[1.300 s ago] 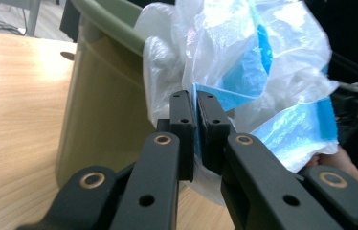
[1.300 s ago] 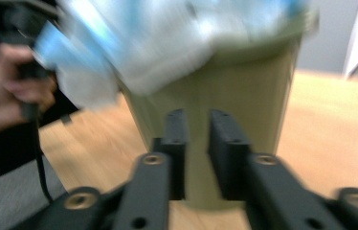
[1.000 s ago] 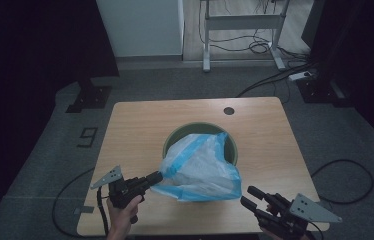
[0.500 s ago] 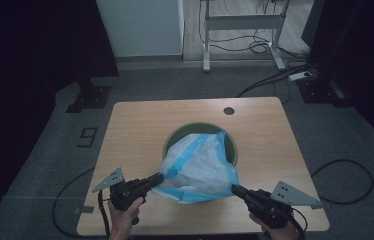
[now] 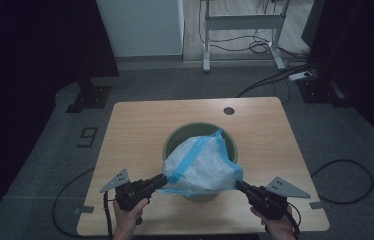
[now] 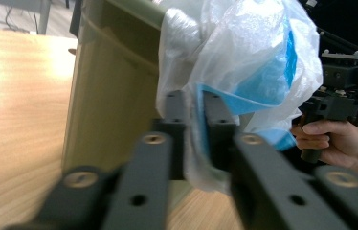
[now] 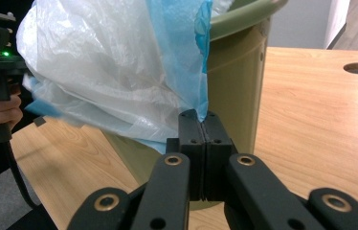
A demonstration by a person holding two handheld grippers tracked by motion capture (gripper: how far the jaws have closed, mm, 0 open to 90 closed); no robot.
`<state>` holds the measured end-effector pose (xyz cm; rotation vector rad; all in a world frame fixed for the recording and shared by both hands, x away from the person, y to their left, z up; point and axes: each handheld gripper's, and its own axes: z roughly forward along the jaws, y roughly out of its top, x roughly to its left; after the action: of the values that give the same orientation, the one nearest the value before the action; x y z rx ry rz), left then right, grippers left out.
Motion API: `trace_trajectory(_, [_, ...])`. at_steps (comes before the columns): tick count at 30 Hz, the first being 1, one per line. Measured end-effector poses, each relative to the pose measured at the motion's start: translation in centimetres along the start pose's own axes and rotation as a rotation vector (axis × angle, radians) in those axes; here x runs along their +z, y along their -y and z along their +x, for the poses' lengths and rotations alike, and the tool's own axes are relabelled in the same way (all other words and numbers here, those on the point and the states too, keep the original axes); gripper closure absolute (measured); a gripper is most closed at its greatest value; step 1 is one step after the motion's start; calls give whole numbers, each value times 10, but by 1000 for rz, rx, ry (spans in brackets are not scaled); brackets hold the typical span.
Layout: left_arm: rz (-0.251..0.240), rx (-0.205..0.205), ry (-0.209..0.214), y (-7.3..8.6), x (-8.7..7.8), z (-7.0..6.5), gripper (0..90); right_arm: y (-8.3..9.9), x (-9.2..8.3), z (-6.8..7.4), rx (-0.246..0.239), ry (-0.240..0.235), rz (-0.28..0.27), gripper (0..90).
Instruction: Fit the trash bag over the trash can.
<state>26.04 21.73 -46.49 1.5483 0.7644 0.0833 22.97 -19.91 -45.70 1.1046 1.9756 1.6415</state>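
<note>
Ahead of both my grippers lies the light wooden rectangular table (image 5: 140,130). On it, between my two tools, stands the olive-green round plastic bin (image 5: 185,137), with the crumpled translucent white plastic bag with blue edging (image 5: 200,165) bulging over its near rim. My right gripper (image 7: 205,125) has its jaws pressed together on a blue fold at the bag's edge. My left gripper (image 6: 194,120) has just been opening; its jaws stand slightly apart with the bag's blue hem between them.
</note>
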Motion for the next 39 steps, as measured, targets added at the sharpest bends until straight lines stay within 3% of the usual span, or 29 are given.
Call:
trace_trajectory(2, [4, 35, 19, -6, -6, -5, 520, 0, 0, 2, -8, -2, -6, 871])
trace_trajectory(6, [4, 109, 13, -22, -16, -16, 403, -2, -1, 5, -30, -3, -10, 861])
trace_trajectory(11, [9, 151, -9, -47, -10, -27, 353, -4, -1, 7, -46, 1, -9, 856])
trace_trajectory(15, [65, 163, -13, -71, 8, -29, 345, -4, 1, 8, -54, 1, -1, 850])
trace_trajectory(17, [126, 160, 0, -82, 20, -28, 369, -3, 2, 8, -56, 3, 3, 848])
trace_trajectory(19, [159, 165, -33, -90, 30, -28, 431, -2, 2, 7, -59, 7, 6, 848])
trace_trajectory(21, [211, 148, -44, -95, 39, -26, 604, -2, 2, 7, -63, 8, 7, 848])
trace_trajectory(23, [253, 116, 21, -99, 45, -22, 829, -1, 1, 6, -68, 13, 7, 846])
trace_trajectory(24, [257, 116, 20, -100, 48, -21, 866, 0, 1, 6, -69, 14, 9, 843])
trace_trajectory(27, [235, 116, 7, -100, 49, -18, 895, 2, -1, 4, -71, 12, 11, 791])
trace_trajectory(30, [196, 112, 0, -99, 47, -16, 896, -3, -11, 3, -98, -29, -34, 591])
trace_trajectory(32, [177, 120, -7, -98, 45, -16, 897, -14, -21, 1, -107, -41, -66, 513])
trace_trajectory(35, [159, 128, -12, -98, 43, -17, 896, -36, -30, -5, -101, -42, -95, 467])
trace_trajectory(39, [136, 133, -13, -96, 43, -17, 896, -64, -19, -12, -90, -69, -87, 424])
